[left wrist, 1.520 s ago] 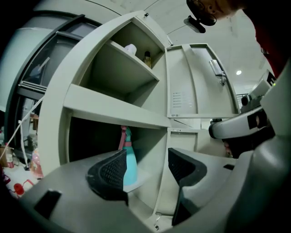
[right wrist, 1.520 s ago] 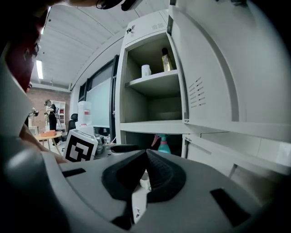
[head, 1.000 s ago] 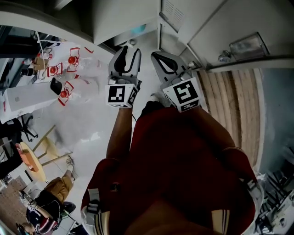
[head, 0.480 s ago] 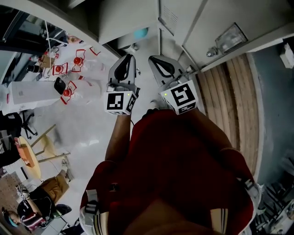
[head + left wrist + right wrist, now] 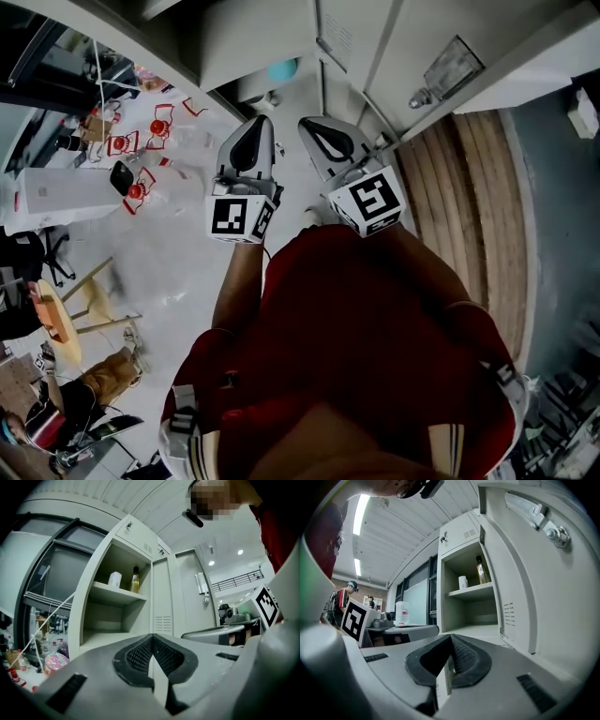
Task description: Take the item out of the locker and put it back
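While its jaws are closing, the left tool [image 5: 152, 653] already has its ribbed pads meeting at the tips, with nothing between them. The right tool [image 5: 449, 653] is closed too, its pads pressed together on nothing. From the head view, the left tool [image 5: 251, 141] and the right tool [image 5: 328, 141] are held side by side, near each other but apart. Both point away from the person's red top [image 5: 375, 328] toward the locker [image 5: 262, 37].

Beyond the jaws, the locker [image 5: 90, 602] stands open. On its upper shelf [image 5: 117, 592] are a bottle [image 5: 135, 581] of yellowish liquid with a dark cap and a white container [image 5: 115, 579]. Both stand upright, just beside each other, the container to the left of the bottle. The right gripper view shows the same pair, the bottle [image 5: 481, 570] and the white container [image 5: 462, 582], with the lower compartment beneath them. Neither tool touches them; both items are well apart from the jaws. The open door [image 5: 525, 583], with small vent slots and a metal latch [image 5: 551, 531], fills the right of that view.

Farther out, the head view shows a slatted wooden panel [image 5: 469, 206] on the right and red-and-white objects [image 5: 141, 159] on the pale floor to the left.
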Demonstrator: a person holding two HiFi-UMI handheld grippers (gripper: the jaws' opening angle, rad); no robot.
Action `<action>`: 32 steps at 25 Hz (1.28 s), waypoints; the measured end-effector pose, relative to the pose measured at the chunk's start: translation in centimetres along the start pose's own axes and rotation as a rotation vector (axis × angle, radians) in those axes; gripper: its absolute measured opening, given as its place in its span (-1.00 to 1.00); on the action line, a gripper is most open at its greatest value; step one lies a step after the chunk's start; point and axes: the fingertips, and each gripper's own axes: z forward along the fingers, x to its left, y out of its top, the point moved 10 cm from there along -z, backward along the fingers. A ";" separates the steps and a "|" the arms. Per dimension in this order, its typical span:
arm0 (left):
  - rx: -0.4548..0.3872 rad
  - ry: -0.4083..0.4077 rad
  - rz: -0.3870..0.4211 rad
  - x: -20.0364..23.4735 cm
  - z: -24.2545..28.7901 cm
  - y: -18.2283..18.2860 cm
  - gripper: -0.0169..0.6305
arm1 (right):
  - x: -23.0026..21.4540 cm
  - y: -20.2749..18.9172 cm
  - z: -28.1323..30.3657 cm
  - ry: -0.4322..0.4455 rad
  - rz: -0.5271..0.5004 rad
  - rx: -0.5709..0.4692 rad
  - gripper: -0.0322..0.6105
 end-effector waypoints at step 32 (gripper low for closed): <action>0.006 -0.037 -0.003 -2.6 -1.4 0.4 -0.93 | 0.0 -0.7 -1.6 0.045 0.062 -0.015 -0.91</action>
